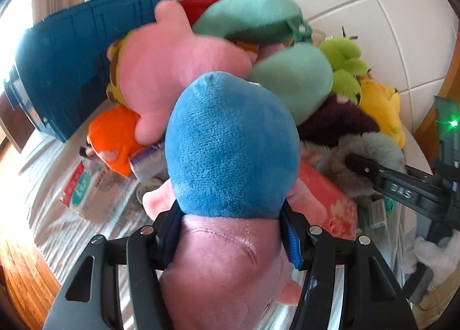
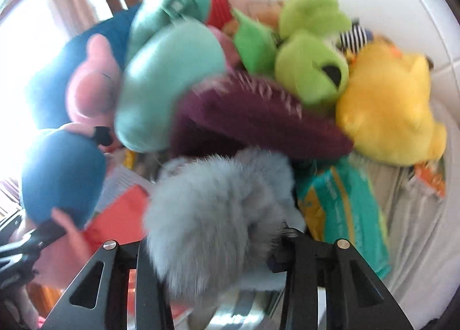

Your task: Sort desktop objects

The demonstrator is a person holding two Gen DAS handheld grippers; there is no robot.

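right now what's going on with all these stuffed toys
A person is sorting a heap of plush toys with two handheld grippers. The left gripper is clamped on a pink plush with a blue top. The right gripper has a grey fluffy plush between its fingers. The rest of the heap lies beyond them.

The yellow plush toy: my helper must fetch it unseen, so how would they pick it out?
Start at the heap of plush toys on the white tabletop. At its right edge lies the yellow plush toy, beside the lime-green plush and the dark purple one. It is the only yellow toy.
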